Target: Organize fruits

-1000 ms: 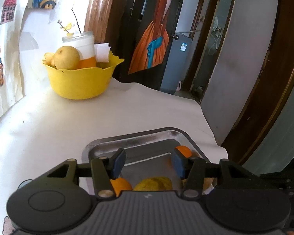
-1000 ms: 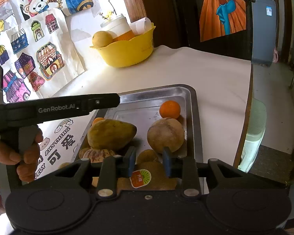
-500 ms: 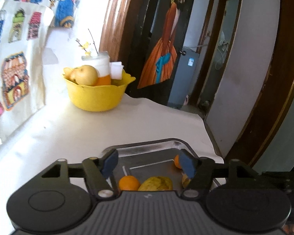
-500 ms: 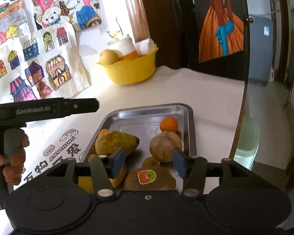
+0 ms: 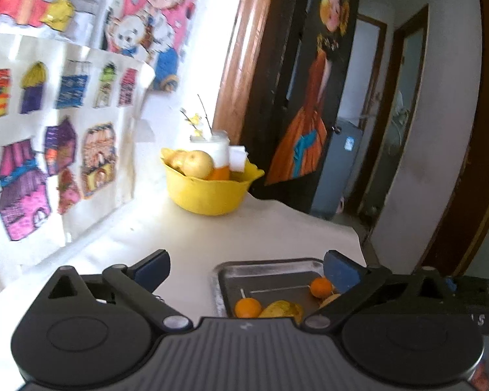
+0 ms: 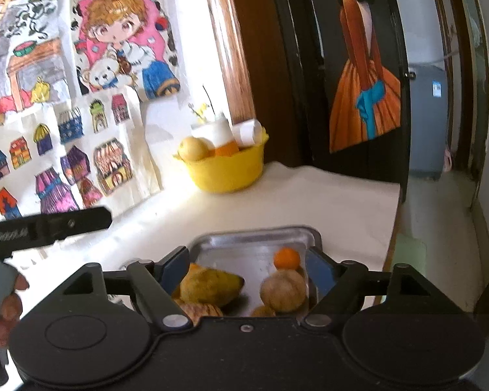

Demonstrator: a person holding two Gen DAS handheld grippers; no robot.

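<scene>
My left gripper (image 5: 246, 272) and right gripper (image 6: 246, 265) are both opening, nothing between them (fruit lies below in the metal tray (image 6: 244, 244)) on the desk (image 6: 326, 202).

Children's drawings (image 5: 65, 123) on white wall, dark door (image 6: 358, 65), sunlit table (image 6: 309, 202)

Left wrist view: I look forward and slightly down along the left gripper (image 5: 246, 273), above the worktop's (image 5: 277, 228) near end. Right wrist view: same heading from the right gripper (image 6: 246, 265), close over the tray (image 6: 244, 244). Shared: tray (image 5: 264, 265), yellow bowl (image 5: 208, 195) (image 6: 226, 171), wall drawings (image 5: 65, 130) (image 6: 81, 163), dark door (image 5: 303, 97) (image 6: 358, 81).
</scene>
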